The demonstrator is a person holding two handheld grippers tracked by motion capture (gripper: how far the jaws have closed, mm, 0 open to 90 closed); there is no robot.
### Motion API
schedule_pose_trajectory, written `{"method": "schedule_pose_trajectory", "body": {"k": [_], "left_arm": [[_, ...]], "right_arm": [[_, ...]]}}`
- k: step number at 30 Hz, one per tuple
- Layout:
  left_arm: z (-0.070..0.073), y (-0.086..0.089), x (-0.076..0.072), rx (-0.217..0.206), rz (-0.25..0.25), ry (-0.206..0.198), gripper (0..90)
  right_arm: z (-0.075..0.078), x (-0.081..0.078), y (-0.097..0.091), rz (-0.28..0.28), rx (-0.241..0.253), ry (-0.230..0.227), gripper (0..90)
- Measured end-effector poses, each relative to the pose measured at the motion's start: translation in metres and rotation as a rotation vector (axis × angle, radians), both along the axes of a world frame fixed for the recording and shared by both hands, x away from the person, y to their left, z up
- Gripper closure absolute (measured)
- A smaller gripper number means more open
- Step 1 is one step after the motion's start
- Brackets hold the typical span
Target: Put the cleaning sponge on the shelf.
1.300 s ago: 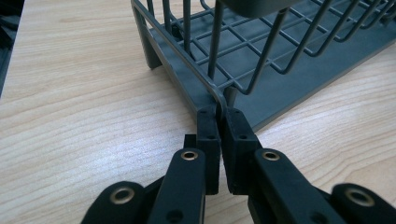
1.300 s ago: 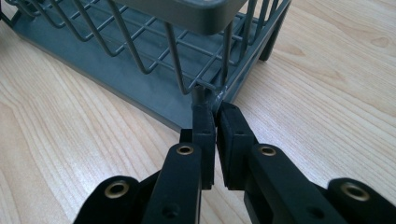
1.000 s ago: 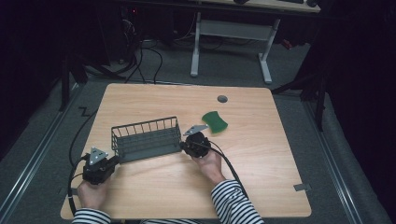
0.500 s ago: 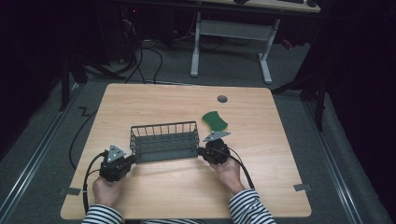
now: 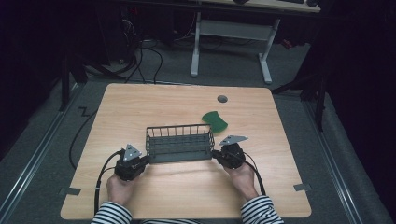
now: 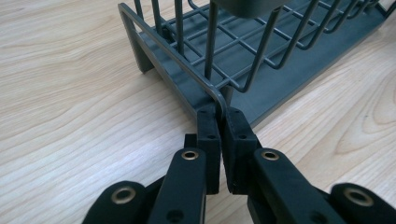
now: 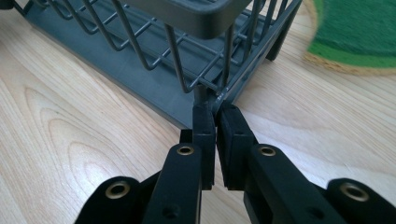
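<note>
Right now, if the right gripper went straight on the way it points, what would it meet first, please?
The right gripper is already clamped on the grey wire rack's end bar, so it would push straight into the rack, likely sliding it toward the left gripper.

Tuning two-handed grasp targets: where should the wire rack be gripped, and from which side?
Grip the rack by the thin frame bar at each short end, low at the corners, coming in level from outside along its length. The bar fits between shut jaws, as both hand-held grippers, left and right, show.
</note>
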State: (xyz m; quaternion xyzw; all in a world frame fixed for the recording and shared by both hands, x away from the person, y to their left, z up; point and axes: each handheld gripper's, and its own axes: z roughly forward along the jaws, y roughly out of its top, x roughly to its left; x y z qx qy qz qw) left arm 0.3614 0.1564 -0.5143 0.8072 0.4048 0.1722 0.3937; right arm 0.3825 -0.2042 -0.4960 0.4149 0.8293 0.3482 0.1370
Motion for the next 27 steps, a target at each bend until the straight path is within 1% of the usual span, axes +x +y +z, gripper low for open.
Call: {"method": "schedule_pose_trajectory", "body": {"k": [3, 4, 5, 6, 8, 10, 11, 12, 13, 14, 15, 16, 19, 21, 23, 25, 27], "left_arm": [[0.000, -0.001, 0.000, -0.003, -0.001, 0.003, 86.5], [0.000, 0.000, 0.000, -0.007, 0.000, 0.006, 85.4], [0.000, 0.001, -0.001, -0.007, 0.004, 0.002, 85.4], [0.001, 0.003, -0.002, -0.010, 0.009, 0.001, 80.0], [0.001, 0.009, -0.004, -0.023, 0.024, 0.006, 65.6], [0.001, 0.017, -0.007, -0.035, 0.040, 0.013, 53.8], [0.000, 0.020, -0.009, -0.036, 0.048, 0.017, 45.5], [0.000, 0.025, -0.011, -0.035, 0.056, 0.019, 45.5], [-0.001, 0.030, -0.012, -0.040, 0.068, 0.020, 43.0], [-0.002, 0.036, -0.013, -0.045, 0.082, 0.023, 40.6], [-0.003, 0.040, -0.013, -0.044, 0.091, 0.028, 38.1], [-0.003, 0.043, -0.013, -0.045, 0.100, 0.031, 38.1], [-0.005, 0.055, -0.009, -0.039, 0.143, 0.039, 36.6], [-0.007, 0.061, -0.003, -0.019, 0.183, 0.047, 36.2], [-0.009, 0.065, 0.004, -0.006, 0.212, 0.048, 35.7], [-0.010, 0.066, 0.009, 0.016, 0.236, 0.034, 35.5], [-0.011, 0.067, 0.014, 0.034, 0.254, 0.031, 35.3]], "right_arm": [[0.000, -0.001, -0.002, -0.004, -0.002, -0.004, 86.4], [0.000, -0.003, -0.002, 0.000, -0.002, 0.001, 83.1], [0.000, -0.003, -0.002, 0.000, -0.002, 0.001, 83.1], [0.001, -0.003, -0.002, 0.002, 0.001, -0.002, 75.0], [0.003, -0.007, -0.003, -0.006, -0.001, -0.010, 63.0], [0.006, -0.012, -0.009, -0.019, 0.012, -0.020, 55.7], [0.009, -0.017, -0.018, -0.033, 0.010, -0.028, 51.0], [0.009, -0.017, -0.018, -0.033, 0.010, -0.028, 51.0], [0.010, -0.020, -0.022, -0.040, 0.003, -0.039, 49.9], [0.010, -0.022, -0.029, -0.056, 0.001, -0.047, 48.7], [0.011, -0.022, -0.040, -0.085, 0.009, -0.049, 47.5], [0.011, -0.022, -0.040, -0.085, 0.009, -0.049, 47.5], [0.010, -0.018, -0.054, -0.133, 0.045, -0.056, 47.1], [0.009, -0.014, -0.059, -0.156, 0.059, -0.064, 46.5], [0.009, -0.008, -0.062, -0.177, 0.068, -0.065, 45.1], [0.007, -0.001, -0.064, -0.199, 0.075, -0.082, 43.8], [0.007, 0.006, -0.065, -0.210, 0.070, -0.062, 43.0]]}}
